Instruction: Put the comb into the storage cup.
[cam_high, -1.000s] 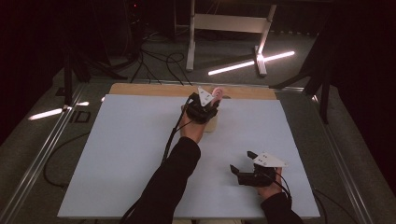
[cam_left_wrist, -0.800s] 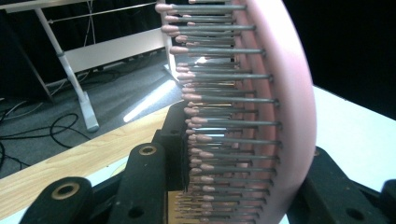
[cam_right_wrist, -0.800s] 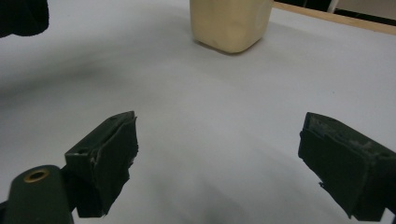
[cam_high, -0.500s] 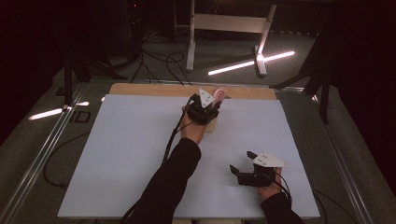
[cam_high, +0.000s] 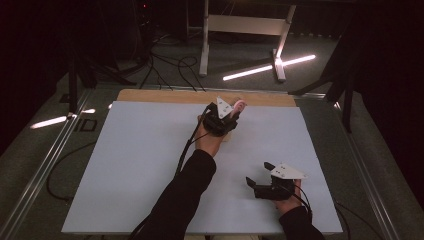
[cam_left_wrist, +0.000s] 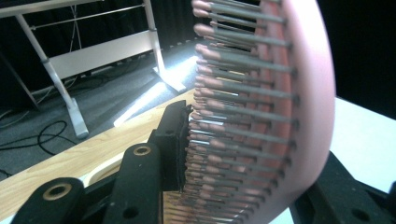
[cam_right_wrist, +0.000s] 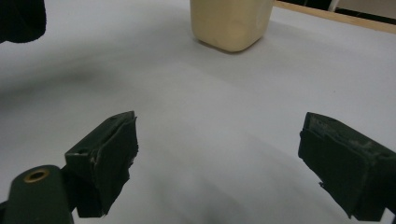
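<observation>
Nothing has moved much; the left gripper (cam_high: 231, 114), far across the table (cam_high: 125, 165), has just loosened slightly but still pinches one pink hairbrush (cam_left_wrist: 285, 107). The right gripper (cam_right_wrist: 219, 163) stands open. One cream container (cam_right_wrist: 229, 23). No writing.

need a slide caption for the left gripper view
Left gripper with its black jaws closed on a pink hairbrush, bristles against the left jaw, above the wooden table edge.
</observation>
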